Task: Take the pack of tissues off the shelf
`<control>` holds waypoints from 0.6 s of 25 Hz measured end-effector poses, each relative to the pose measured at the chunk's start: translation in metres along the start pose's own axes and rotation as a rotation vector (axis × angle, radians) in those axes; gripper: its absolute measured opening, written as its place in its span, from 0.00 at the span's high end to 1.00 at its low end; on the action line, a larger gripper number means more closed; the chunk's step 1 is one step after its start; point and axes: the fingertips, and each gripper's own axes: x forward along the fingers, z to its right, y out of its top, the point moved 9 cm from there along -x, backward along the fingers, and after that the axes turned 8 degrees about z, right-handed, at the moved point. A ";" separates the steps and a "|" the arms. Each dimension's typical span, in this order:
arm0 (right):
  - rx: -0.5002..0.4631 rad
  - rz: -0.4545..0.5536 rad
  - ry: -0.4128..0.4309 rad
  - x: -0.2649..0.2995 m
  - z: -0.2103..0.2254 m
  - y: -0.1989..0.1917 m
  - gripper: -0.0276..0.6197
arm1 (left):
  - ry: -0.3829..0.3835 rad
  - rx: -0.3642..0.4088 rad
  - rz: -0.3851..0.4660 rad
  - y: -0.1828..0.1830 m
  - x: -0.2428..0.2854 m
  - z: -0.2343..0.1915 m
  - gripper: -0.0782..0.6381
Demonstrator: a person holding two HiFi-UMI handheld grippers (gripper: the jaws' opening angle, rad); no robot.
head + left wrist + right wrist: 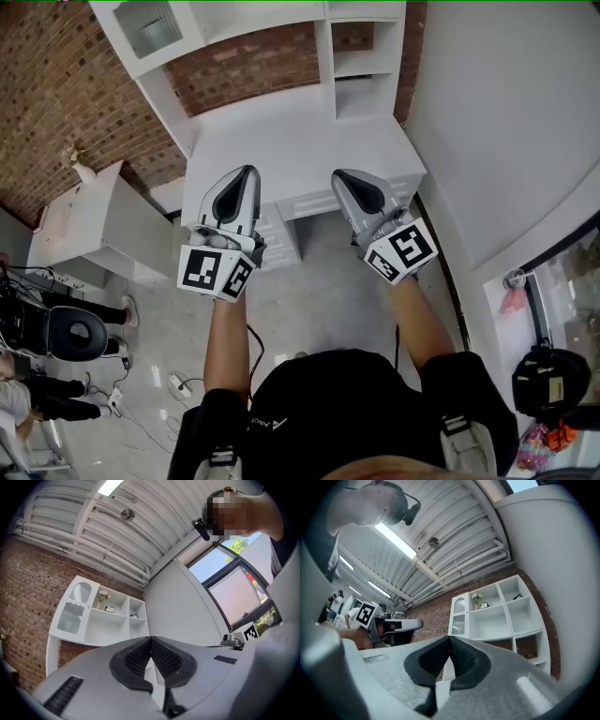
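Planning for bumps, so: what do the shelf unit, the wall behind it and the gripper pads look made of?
Shelf unit: probably painted wood or laminate board; smooth matte white flat panels. Wall: bare red-brown brick with visible mortar lines. Gripper pads: likely black rubber, given the fine gridded texture.

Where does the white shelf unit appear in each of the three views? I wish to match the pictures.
Head view: the white shelf unit runs along the top edge.
Left gripper view: the white shelf unit is left of centre, at mid height.
Right gripper view: the white shelf unit is right of centre, at mid height.
Shared landmark: the brick wall behind it.
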 end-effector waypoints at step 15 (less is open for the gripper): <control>-0.069 0.066 0.052 0.052 0.077 0.024 0.95 | 0.032 0.000 0.016 -0.004 0.094 -0.031 0.89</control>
